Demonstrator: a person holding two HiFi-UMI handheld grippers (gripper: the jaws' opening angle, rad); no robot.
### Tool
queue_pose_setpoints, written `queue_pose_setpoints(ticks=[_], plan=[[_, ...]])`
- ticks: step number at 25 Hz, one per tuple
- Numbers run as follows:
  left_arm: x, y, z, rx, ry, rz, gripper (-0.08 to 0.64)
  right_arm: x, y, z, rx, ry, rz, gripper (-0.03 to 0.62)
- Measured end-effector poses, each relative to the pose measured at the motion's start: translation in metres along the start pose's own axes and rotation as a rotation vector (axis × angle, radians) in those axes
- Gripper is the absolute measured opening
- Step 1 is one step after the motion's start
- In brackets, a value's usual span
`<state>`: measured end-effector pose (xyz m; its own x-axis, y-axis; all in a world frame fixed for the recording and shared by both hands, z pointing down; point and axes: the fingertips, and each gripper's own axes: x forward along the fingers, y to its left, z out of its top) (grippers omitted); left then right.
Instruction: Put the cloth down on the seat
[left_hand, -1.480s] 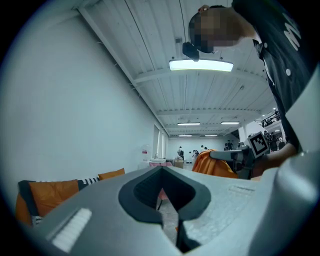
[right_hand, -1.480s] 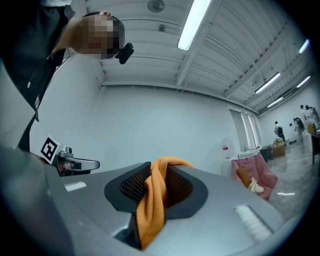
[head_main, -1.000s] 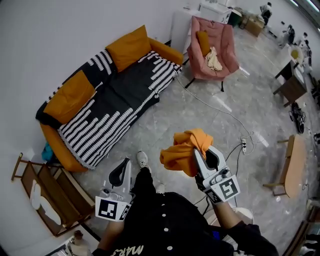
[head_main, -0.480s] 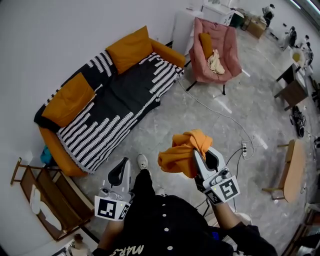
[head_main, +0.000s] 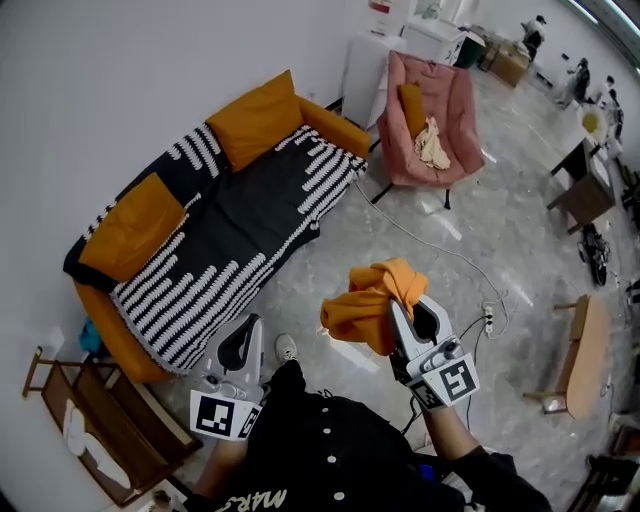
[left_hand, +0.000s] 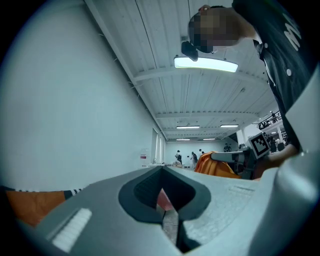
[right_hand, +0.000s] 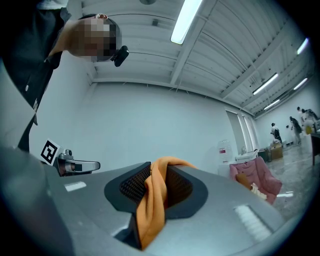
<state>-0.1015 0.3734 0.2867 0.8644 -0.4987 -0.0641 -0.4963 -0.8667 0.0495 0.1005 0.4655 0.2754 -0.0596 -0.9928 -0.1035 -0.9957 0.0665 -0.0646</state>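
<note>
Pinching bunched orange cloth (head_main: 370, 298) in right tool (head_main: 398, 312), aloft over grey floor (head_main: 400, 230), 6 o'clock in head view. With left tool (head_main: 248, 325) at 7 o'clock pressed together on nothing. Well apart from sofa (head_main: 335, 110) at 10 o'clock and pink armchair (head_main: 450, 95) at 1 o'clock.

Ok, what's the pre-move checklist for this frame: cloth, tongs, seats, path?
1. Orange cloth held by the right tongs: ok, pinched between the pads.
2. Left tongs free: ok, shut with nothing between them.
3. Cloth over a seat: not ok, it hangs above bare floor.
4. Sofa seat free: ok, only its striped throw covers it.
5. Pink armchair free: not ok, a cream cloth lies in it.
6. Floor cable off the walking path: cannot tell.
</note>
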Motion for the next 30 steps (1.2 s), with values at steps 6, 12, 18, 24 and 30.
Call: queue_pose_setpoints(ticks=[6, 12, 18, 24, 30], plan=[[0.039, 0.041, 0.006, 0.012, 0.003, -0.006, 0.0, 0.057, -0.013, -0.002, 0.013, -0.003, 0.008, 0.108], [0.067, 0.081, 0.006, 0.01, 0.005, 0.001, 0.0, 0.102, -0.024, -0.003, 0.007, -0.007, 0.005, 0.109], [0.1, 0.112, 0.003, 0.003, 0.007, -0.029, 0.0, 0.14, -0.037, -0.008, 0.0, -0.005, -0.021, 0.109], [0.132, 0.133, 0.002, -0.002, -0.001, -0.076, 0.0, 0.165, -0.052, -0.006, -0.014, -0.023, -0.066, 0.109], [0.154, 0.147, -0.002, 0.004, 0.005, -0.115, 0.0, 0.176, -0.058, -0.016, -0.013, -0.006, -0.103, 0.109]])
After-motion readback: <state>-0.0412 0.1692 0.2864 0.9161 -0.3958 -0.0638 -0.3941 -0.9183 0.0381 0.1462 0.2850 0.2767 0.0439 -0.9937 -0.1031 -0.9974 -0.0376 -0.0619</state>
